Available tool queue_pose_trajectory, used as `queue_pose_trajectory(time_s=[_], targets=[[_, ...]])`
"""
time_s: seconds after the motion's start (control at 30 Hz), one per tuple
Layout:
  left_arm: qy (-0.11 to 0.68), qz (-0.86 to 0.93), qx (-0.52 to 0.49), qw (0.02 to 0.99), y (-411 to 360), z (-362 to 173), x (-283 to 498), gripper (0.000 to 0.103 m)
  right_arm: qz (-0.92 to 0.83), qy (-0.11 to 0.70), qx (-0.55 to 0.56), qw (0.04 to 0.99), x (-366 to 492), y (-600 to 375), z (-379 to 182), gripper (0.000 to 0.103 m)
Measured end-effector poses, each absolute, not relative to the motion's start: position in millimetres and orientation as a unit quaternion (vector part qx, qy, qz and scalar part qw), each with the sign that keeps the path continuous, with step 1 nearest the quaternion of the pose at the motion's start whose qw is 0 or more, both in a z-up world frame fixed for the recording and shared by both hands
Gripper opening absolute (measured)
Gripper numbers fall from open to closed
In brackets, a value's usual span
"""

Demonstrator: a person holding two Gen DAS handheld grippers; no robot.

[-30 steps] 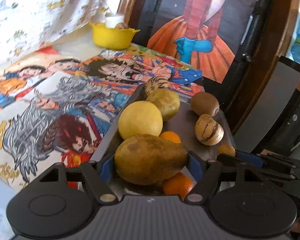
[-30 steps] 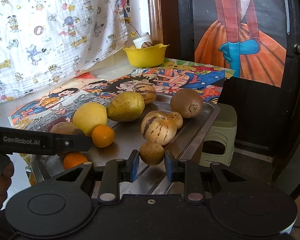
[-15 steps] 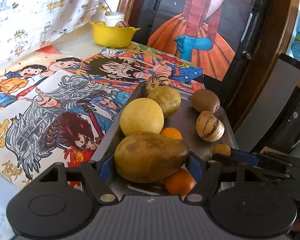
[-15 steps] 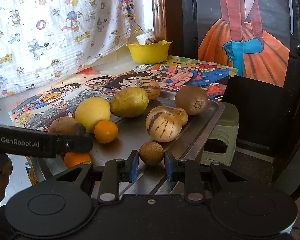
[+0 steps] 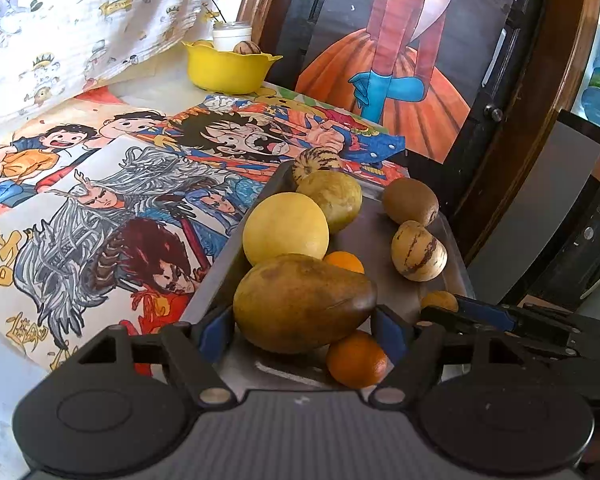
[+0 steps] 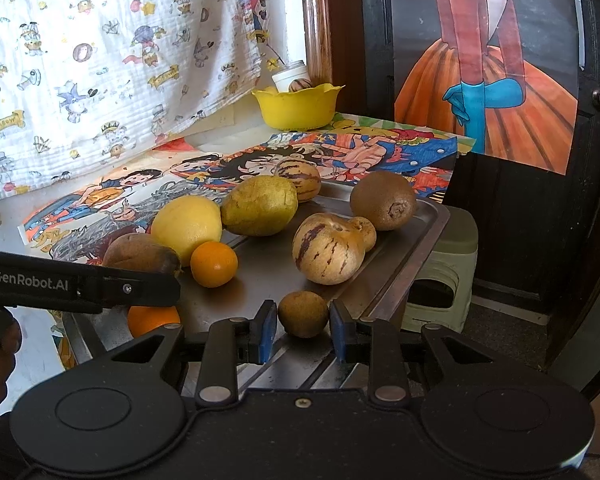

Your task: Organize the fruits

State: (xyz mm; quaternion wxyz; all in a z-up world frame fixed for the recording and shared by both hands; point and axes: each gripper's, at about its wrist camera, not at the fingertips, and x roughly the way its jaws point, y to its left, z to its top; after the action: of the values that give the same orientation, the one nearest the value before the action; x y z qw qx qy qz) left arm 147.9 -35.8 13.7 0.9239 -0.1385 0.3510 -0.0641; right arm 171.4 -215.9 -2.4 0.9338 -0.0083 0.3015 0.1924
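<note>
Straddling a large brown-green mango [image 5: 304,304] at the near end of a metal tray [image 6: 416,256], the left gripper [image 5: 304,326] has its blue-padded fingers [image 5: 214,330] at either flank of the fruit; whether they press it or merely bracket it cannot be told. To the right, the right gripper [image 6: 303,330] frames a small brown fruit [image 6: 303,314] near the tray's near right edge, its fingers [image 6: 266,332] set apart with slim gaps on both sides, so nothing is held there. Two oranges, one [image 5: 356,360] tucked just under the mango and the other [image 6: 214,264] beside a yellow citrus [image 6: 188,222], crowd the left side; a striped melon-like fruit [image 6: 326,254] and a brown kiwi-like fruit [image 6: 382,200] sit farther right. A yellow bowl [image 6: 296,106] waits at the far end of the surface. The likely trouble: lifting the mango could nudge the orange beneath it off the tray, while the round little fruit may roll from closing fingers toward the tray's lip and the drop beyond
</note>
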Motion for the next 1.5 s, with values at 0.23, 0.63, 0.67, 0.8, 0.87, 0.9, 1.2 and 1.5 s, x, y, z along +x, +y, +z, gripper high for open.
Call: queue_pose_trajectory(time_s=[0.23,0.63,0.67,0.8,0.87,0.9,1.2,1.5], targets=[[0.345,-0.062,-0.151,0.924,-31,15,143,0.080,0.191,0.295,-0.007,0.936,168,-216,-1,0.037],[0.316,-0.044,-0.151,0.936,-25,25,130,0.087,0.190,0.279,-0.008,0.941,157,-217,3,0.052],[0.315,-0.042,-0.151,0.936,-24,25,129,0.087,0.189,0.278,-0.008,0.942,156,-217,3,0.053],[0.307,-0.029,-0.150,0.940,-21,27,125,0.094,0.187,0.274,-0.007,0.943,153,-216,4,0.064],[0.303,-0.024,-0.149,0.941,-19,28,123,0.097,0.185,0.273,-0.004,0.944,152,-217,4,0.067],[0.300,-0.021,-0.148,0.942,-19,29,121,0.099,0.184,0.272,-0.003,0.944,151,-218,5,0.069],[0.286,0.002,-0.137,0.949,-17,34,110,0.102,0.179,0.253,0.010,0.951,140,-222,10,0.088],[0.272,0.018,-0.130,0.953,-13,38,96,0.103,0.186,0.230,0.010,0.955,122,-222,17,0.101]])
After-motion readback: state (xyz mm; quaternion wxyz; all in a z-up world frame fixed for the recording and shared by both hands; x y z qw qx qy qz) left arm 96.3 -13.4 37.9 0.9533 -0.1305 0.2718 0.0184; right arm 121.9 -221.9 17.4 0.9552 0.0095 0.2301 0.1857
